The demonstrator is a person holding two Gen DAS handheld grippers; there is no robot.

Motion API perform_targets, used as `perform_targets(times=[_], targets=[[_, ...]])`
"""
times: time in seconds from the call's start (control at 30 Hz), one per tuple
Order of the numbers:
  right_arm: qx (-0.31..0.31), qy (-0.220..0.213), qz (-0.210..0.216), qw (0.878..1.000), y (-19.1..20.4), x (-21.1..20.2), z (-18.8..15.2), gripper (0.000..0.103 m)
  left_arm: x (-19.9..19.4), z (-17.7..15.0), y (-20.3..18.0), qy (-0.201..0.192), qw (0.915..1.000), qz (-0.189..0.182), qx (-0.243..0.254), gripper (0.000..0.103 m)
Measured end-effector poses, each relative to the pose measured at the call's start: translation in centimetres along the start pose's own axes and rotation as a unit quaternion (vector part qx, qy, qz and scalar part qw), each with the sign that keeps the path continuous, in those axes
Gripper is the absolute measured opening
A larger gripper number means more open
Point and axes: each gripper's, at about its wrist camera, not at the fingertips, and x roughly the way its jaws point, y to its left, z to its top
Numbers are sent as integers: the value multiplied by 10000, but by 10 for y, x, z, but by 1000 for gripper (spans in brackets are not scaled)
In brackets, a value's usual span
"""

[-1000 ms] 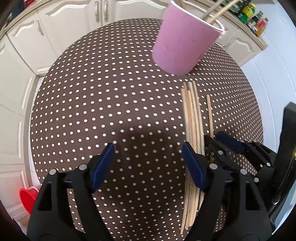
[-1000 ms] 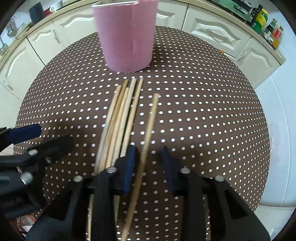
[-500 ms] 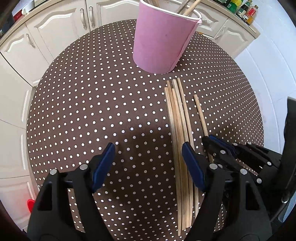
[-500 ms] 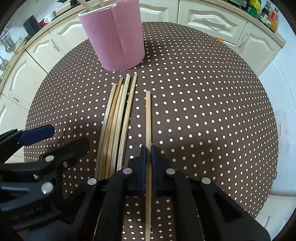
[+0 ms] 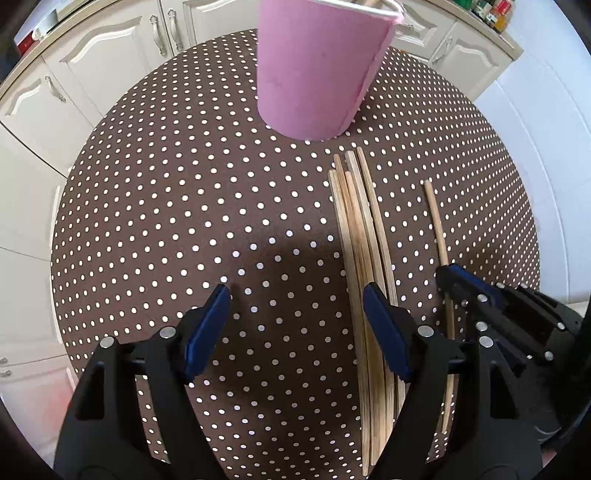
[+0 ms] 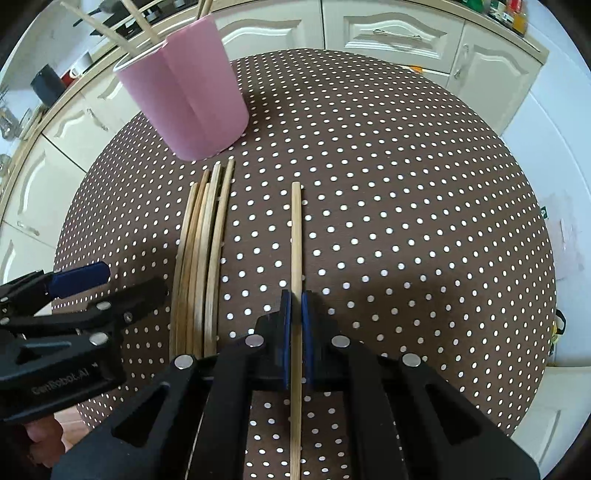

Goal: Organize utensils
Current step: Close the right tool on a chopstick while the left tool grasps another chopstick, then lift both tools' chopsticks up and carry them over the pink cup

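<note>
- A single light wooden chopstick (image 6: 296, 236) lies on the brown, white-dotted tablecloth (image 6: 406, 221) of the round table, clamped between the blue pads of the right gripper (image 6: 296, 306), whose jaws are closed on it.
- This chopstick sits apart from, and to the right of, a bundle of five or so wooden chopsticks (image 6: 201, 254) lying side by side on the cloth.
- Just beyond the bundle's far tips stands a tall pink paper cup (image 6: 184, 99) with more sticks poking out of its top.
- The left gripper (image 5: 295, 321) hovers over bare cloth with its jaws wide and nothing between them; its right finger overlaps the bundle in the view.
- Cream kitchen cabinets (image 6: 388, 33) ring the table.
</note>
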Motion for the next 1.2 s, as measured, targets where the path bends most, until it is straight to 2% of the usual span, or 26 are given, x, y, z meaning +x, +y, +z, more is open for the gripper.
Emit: perform_targets(times=[0.1,0.33,0.4,0.5,0.57,0.6,0.63,0.67,0.7,0.77,0.93,1.2], targets=[[65,-8,49,10000,-3,1,1,5,8,-1,-6,90,9998,158,52,73],[152,-12,70,9999,5,-2,1,5,14,4,-22,-4,9991,379,175,73],[193,-15,83,9998,4,-3,2,5,18,8,-25,85,9994,322,76,73],[236,-22,101,9997,0,-4,2,5,23,11,-34,121,9981,587,148,72],[267,-33,101,9996,-2,-5,2,5,23,10,-38,60,9983,549,168,63],[292,-36,114,9995,-3,-5,2,5,20,10,-40,0,9985,525,159,48],[310,-38,125,9994,-5,-6,2,5,18,10,-42,-87,9984,539,159,28],[322,-43,126,9994,-5,-6,2,5,17,11,-42,-108,9986,498,152,22],[324,-46,126,9994,-6,-6,2,5,17,11,-42,-100,9989,437,128,11],[338,-59,127,9993,-8,-7,2,5,16,11,-38,-96,9995,291,-36,7],[400,-135,141,9990,-14,-13,4,5,13,6,-33,-99,9994,238,-225,6],[461,-567,389,9966,-20,-39,8,5,-4,-8,-17,-215,9985,140,-481,6]])
